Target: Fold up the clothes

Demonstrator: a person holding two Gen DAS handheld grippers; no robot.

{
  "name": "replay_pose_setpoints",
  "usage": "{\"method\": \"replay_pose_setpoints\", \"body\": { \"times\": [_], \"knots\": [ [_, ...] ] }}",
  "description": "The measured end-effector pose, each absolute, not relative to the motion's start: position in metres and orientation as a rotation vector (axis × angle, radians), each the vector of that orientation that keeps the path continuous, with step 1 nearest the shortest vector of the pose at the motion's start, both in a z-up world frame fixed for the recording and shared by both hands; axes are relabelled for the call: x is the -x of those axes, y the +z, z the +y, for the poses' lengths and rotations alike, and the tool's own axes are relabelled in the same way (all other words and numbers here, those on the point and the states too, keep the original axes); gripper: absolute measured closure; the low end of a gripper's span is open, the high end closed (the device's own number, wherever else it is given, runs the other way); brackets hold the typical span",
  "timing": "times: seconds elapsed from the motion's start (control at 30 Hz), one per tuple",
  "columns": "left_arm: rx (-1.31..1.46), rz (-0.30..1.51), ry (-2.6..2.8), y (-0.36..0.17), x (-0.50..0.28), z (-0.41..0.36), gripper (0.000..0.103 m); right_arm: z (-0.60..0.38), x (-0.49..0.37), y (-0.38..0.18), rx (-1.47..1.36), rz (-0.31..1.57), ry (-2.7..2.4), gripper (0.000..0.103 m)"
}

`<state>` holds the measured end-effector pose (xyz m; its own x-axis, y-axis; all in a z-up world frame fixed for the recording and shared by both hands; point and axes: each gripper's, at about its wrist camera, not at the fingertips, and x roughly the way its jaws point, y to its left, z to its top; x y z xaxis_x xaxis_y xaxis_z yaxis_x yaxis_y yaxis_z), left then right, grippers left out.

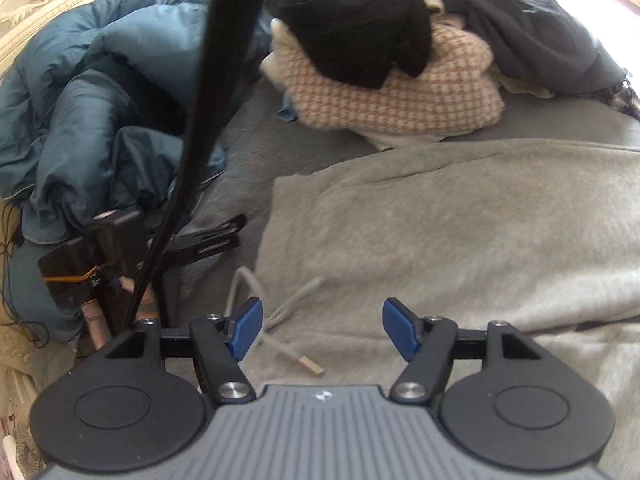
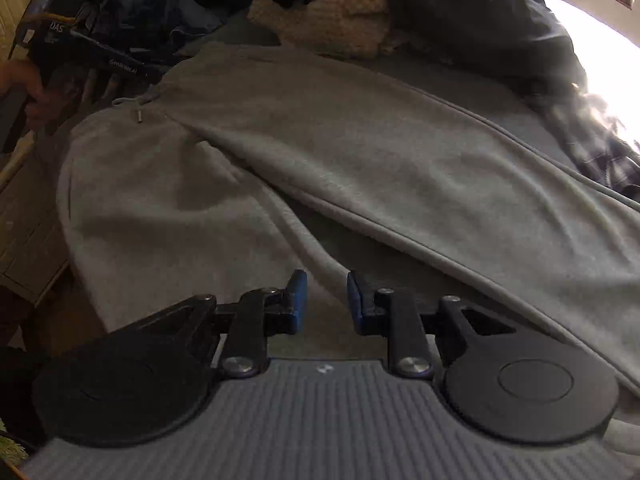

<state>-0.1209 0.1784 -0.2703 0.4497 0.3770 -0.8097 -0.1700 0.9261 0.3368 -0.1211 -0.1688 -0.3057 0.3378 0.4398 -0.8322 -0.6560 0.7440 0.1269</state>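
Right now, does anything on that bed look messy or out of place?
Yes. The grey sweatpants lie spread but not neat: one leg crosses over the other, and the drawstring trails loose at the waist. Behind them, a black garment is slumped on a checked sweater, and a blue duvet sits bunched beside them.

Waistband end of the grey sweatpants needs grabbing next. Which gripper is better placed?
Left. The left gripper hangs open over the drawstring; the right gripper sits by the legs of the grey sweatpants.
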Motion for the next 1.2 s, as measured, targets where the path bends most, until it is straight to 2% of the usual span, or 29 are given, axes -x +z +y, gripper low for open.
{"method": "replay_pose_setpoints", "body": {
  "times": [0.1,0.2,0.33,0.43,0.53,0.63,0.8,0.87,0.93,1.03,1.1,1.2],
  "knots": [
    [-0.157,1.138,0.363,-0.276,0.149,0.217,0.035,-0.138,0.139,-0.331,0.28,1.054,0.722,0.082],
    [-0.113,1.22,0.371,-0.287,0.176,0.24,0.036,-0.176,0.159,-0.355,0.291,1.121,0.609,0.082],
    [-0.065,1.289,0.383,-0.299,0.206,0.254,0.036,-0.256,0.186,-0.345,0.236,1.22,0.344,0.082],
    [-0.029,1.318,0.392,-0.306,0.219,0.255,0.036,-0.302,0.205,-0.336,0.25,1.329,0.071,0.078],
    [-0.004,1.338,0.403,-0.313,0.224,0.254,0.036,-0.294,0.21,-0.309,0.23,1.274,0.038,0.077],
    [0.01,1.342,0.423,-0.316,0.228,0.253,0.036,-0.234,0.196,-0.292,0.204,1.145,0.217,0.077],
    [0.03,1.35,0.445,-0.31,0.234,0.256,0.036,-0.09,0.158,-0.304,0.142,0.995,0.599,0.078],
    [0.022,1.345,0.451,-0.308,0.237,0.259,0.036,-0.049,0.156,-0.317,0.179,0.982,0.648,0.078],
    [0.02,1.345,0.453,-0.306,0.239,0.263,0.036,-0.019,0.167,-0.337,0.191,1.063,0.649,0.077],
    [0.035,1.347,0.454,-0.308,0.24,0.27,0.036,-0.008,0.216,-0.334,0.242,1.139,0.803,0.077],
    [0.043,1.346,0.451,-0.31,0.241,0.273,0.036,-0.001,0.248,-0.332,0.277,1.187,0.905,0.08],
    [0.053,1.347,0.458,-0.313,0.243,0.275,0.036,-0.013,0.228,-0.311,0.279,1.091,0.776,0.08]
  ]
}}
